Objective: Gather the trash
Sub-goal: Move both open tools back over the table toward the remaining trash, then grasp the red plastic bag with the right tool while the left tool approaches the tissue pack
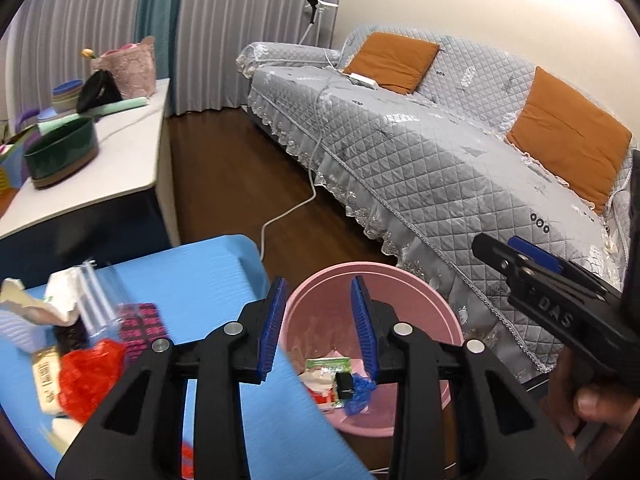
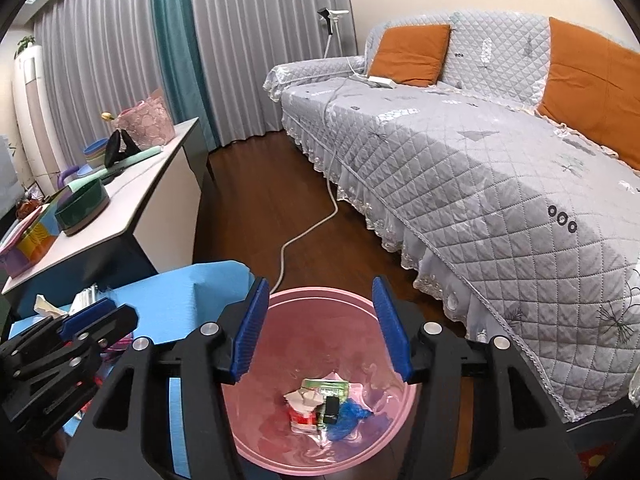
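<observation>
A pink bin (image 1: 420,300) (image 2: 280,440) stands on the floor beside a blue table (image 1: 192,272) (image 2: 180,284). It holds wrappers, a small black item (image 2: 331,405) and a blue scrap (image 2: 348,414). My left gripper (image 1: 320,324) is open and empty over the table's edge and the bin's rim. My right gripper (image 2: 320,332) is open and empty directly above the bin. It also shows at the right of the left wrist view (image 1: 516,256). Trash lies on the table at the left: a red crumpled bag (image 1: 90,376), clear plastic (image 1: 96,300), white paper (image 1: 28,308).
A grey quilted sofa (image 2: 480,184) with orange cushions (image 2: 408,54) fills the right. A white cable (image 2: 308,228) crosses the wooden floor. A white side table (image 2: 132,208) at the left carries a dark green bowl (image 2: 82,208) and a pink basket (image 2: 148,120).
</observation>
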`<state>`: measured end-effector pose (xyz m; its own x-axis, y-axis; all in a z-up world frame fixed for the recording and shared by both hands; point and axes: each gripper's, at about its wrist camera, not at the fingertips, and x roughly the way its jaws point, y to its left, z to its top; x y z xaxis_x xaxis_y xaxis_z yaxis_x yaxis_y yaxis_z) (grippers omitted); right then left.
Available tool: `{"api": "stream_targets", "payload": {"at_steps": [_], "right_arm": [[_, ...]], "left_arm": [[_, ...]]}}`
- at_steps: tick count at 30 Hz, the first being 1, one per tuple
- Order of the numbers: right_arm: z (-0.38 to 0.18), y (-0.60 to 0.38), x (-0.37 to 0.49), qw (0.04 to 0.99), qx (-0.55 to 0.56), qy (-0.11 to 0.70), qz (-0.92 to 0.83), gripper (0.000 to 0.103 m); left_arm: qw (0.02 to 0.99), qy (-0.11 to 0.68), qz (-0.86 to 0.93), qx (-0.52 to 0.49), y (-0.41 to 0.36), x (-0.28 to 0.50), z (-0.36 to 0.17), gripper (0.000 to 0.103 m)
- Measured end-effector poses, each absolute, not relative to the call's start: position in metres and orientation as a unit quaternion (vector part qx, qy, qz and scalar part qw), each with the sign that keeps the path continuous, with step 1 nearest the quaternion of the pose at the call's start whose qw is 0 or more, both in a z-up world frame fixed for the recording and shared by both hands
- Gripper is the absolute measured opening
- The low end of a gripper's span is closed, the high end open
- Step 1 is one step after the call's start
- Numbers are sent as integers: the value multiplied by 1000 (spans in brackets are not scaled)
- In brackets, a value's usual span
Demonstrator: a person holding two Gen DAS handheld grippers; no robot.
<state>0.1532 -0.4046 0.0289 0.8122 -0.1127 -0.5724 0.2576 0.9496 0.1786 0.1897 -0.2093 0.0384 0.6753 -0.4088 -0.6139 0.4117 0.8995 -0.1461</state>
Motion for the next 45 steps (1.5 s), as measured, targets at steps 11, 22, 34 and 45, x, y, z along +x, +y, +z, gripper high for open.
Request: {"api": "stream_targets", "payload": {"at_steps": [11,22,34,45], "right_arm": [[49,-352,144,960,102,258,-46,47],[58,-292,128,967,95,232,34,36],[35,-235,133,958,81,260,95,35],[4,-178,147,942,44,298,145,36]], "left_arm": [[930,314,-189,-7,-141,157,62,33],[947,289,-137,-12,-51,138,83,33],[953,291,-65,-62,34,142,62,33],[945,315,-32,-83,53,157,24,33]]}}
